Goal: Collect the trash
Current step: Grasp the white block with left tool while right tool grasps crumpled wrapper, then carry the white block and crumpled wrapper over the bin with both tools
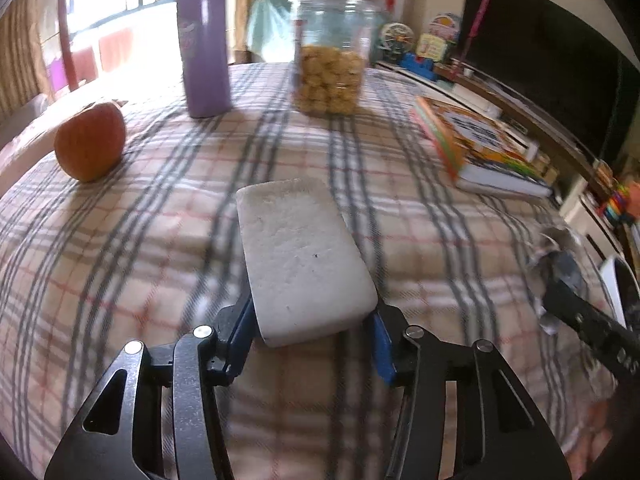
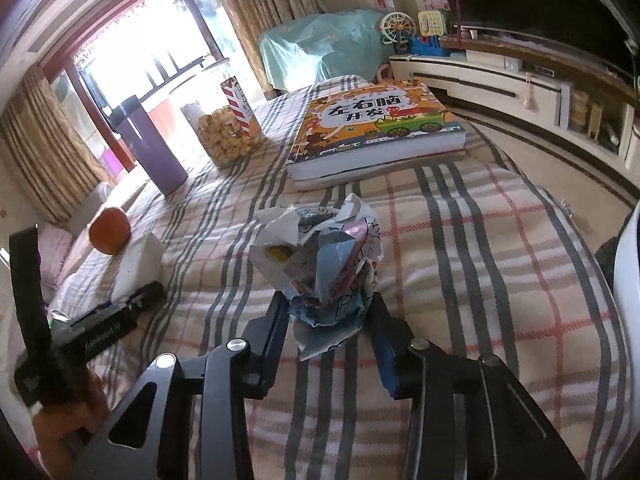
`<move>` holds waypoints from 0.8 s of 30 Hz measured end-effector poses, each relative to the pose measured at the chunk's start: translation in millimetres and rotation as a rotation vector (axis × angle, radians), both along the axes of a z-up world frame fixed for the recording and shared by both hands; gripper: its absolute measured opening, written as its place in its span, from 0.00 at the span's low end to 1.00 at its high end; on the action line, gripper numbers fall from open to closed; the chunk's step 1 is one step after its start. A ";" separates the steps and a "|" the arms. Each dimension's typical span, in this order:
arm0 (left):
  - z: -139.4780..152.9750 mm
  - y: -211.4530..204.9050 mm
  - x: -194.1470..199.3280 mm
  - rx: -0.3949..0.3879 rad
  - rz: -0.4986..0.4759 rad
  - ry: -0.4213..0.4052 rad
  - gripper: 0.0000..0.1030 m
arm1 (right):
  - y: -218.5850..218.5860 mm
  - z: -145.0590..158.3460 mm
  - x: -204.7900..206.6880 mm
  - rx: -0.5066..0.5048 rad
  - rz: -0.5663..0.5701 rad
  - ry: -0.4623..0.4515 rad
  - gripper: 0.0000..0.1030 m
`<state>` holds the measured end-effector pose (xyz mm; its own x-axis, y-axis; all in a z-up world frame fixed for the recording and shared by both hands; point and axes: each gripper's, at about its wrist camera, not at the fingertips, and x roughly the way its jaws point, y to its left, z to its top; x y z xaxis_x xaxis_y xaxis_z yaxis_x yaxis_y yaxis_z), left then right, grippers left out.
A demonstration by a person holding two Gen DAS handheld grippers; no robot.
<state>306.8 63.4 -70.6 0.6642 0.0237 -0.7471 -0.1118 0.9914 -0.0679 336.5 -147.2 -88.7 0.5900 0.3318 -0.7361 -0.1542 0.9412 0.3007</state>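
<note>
My left gripper (image 1: 314, 320) is shut on a white foam block (image 1: 302, 258) and holds it over the plaid tablecloth (image 1: 120, 260). The block also shows in the right wrist view (image 2: 138, 266), with the left gripper (image 2: 132, 306) behind it. My right gripper (image 2: 326, 316) is shut on a crumpled printed paper wrapper (image 2: 324, 258) above the cloth. In the left wrist view the right gripper (image 1: 560, 280) and its crumpled paper (image 1: 550, 244) appear at the right edge.
An orange fruit (image 1: 90, 142), a purple bottle (image 1: 204, 40) and a clear jar of snacks (image 1: 328, 54) stand at the far side. A colourful book stack (image 2: 376, 132) lies far right. A white rounded object (image 2: 628, 280) sits at the right edge.
</note>
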 end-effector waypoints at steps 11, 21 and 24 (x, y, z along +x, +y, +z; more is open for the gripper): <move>13.2 -42.7 -45.3 -0.049 -0.126 -0.031 0.47 | -9.1 7.2 -28.6 0.041 0.009 -0.008 0.37; 13.5 -85.2 -69.8 -0.054 -0.223 -0.022 0.47 | -29.4 15.2 -56.4 0.054 -0.001 -0.012 0.37; 13.8 -96.9 -75.9 -0.049 -0.249 -0.023 0.47 | -37.4 18.1 -66.9 0.056 -0.006 -0.019 0.37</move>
<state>230.9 -33.5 -56.8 0.6619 -0.1786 -0.7280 0.1374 0.9837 -0.1164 269.5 -184.6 -70.6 0.6056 0.3688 -0.7051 -0.1552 0.9238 0.3499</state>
